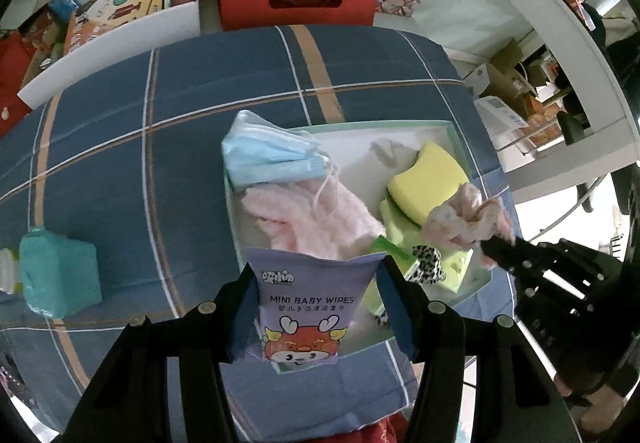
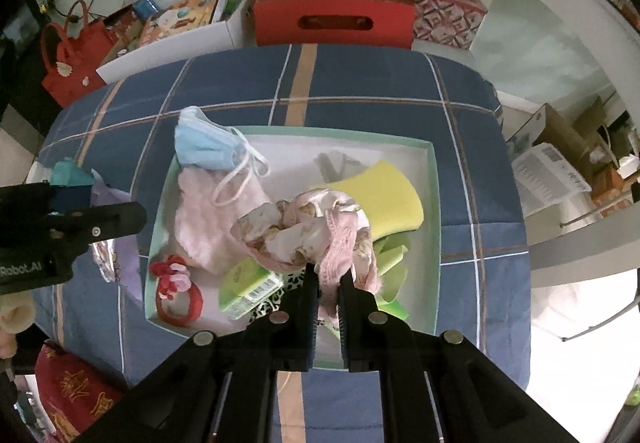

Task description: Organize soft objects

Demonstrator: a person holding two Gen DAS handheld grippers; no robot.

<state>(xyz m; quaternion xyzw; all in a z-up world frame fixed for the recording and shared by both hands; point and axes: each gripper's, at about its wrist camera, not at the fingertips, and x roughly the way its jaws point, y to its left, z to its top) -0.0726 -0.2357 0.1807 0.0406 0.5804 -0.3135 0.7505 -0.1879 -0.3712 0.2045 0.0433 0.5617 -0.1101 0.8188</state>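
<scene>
2 soft items are held over the pale green shallow cardboard box.
A purple mini baby wipes pack is clamped in the left gripper; a crumpled pink patterned fabric scrunchie is pinched in the narrow right gripper, above the blue plaid-covered bench.

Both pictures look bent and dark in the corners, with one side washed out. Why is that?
Left wrist view: the fisheye lens bows the checked blue cloth and blackens the corners, yet the baby wipes pack in the left tool reads sharply. Right wrist view: same bulge; the lower right edge burns out to white, while the pink fabric in the right tool stays fairly crisp.
</scene>
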